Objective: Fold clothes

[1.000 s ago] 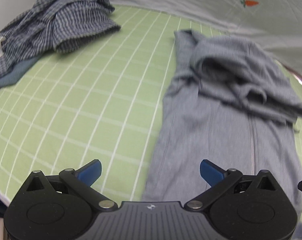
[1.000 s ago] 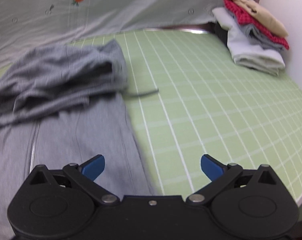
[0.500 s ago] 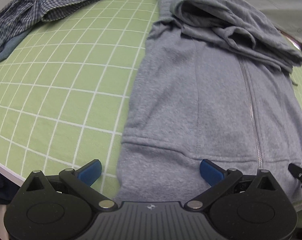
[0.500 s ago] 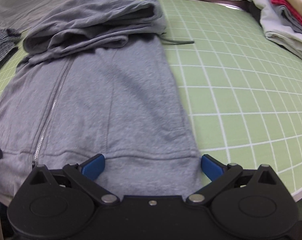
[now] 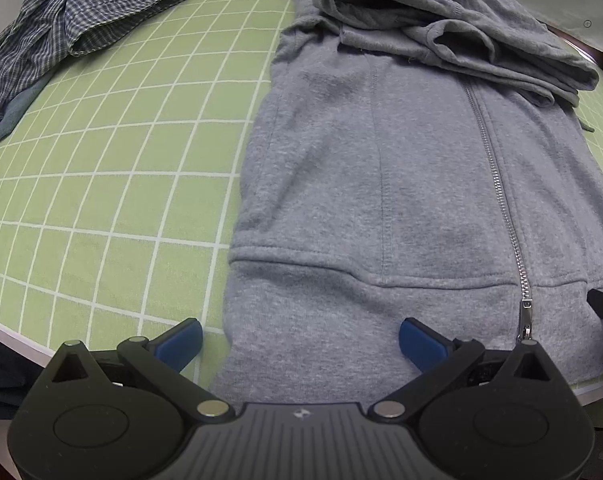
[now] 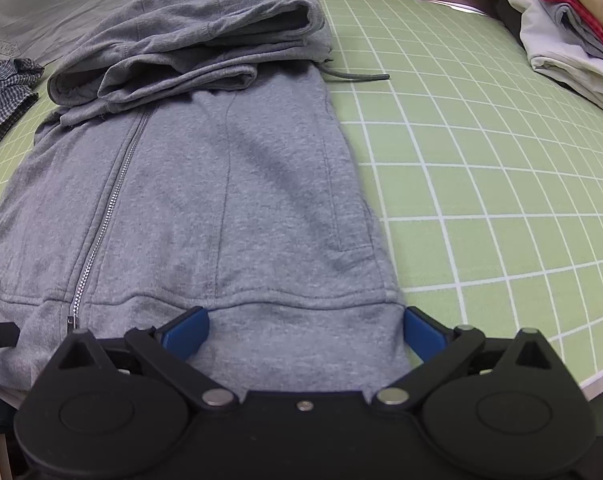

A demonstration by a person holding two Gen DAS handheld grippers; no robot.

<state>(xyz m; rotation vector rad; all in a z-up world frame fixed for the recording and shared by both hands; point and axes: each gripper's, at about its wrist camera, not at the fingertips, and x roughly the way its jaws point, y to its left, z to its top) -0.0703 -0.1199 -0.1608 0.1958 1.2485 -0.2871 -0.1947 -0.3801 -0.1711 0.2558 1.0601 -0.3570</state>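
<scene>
Hoodie (image 5: pixel 401 168) lay flat on the green grid mat (image 5: pixel 121 168), zipper (image 5: pixel 497 184) up, with its hood and sleeves folded in a bundle at the far end and its hem band at the near edge of the mat. The left gripper (image 5: pixel 300 338) had its jaws spread wide over the hem's left corner: the left blue pad (image 5: pixel 181 338) sat over the mat just beside the cloth edge, the right pad (image 5: pixel 419 340) over the band, short of the zipper pull. Whether the pads touched the fabric could not be told. The right gripper (image 6: pixel 303 332) was equally wide open, both pads at the hem seam, the right one at the hoodie's right corner; nothing was pinched in either.

The left view showed a crumpled checked shirt (image 5: pixel 69 24) at the far left of the mat, and a dark tip of the other gripper at the right edge. The right view alone showed the drawstring (image 6: pixel 357 76) lying out on the mat to the right of the hood, and a stack of folded clothes (image 6: pixel 565 28) at the far right. It also showed a pale sheet (image 6: pixel 101 0) behind the mat.
</scene>
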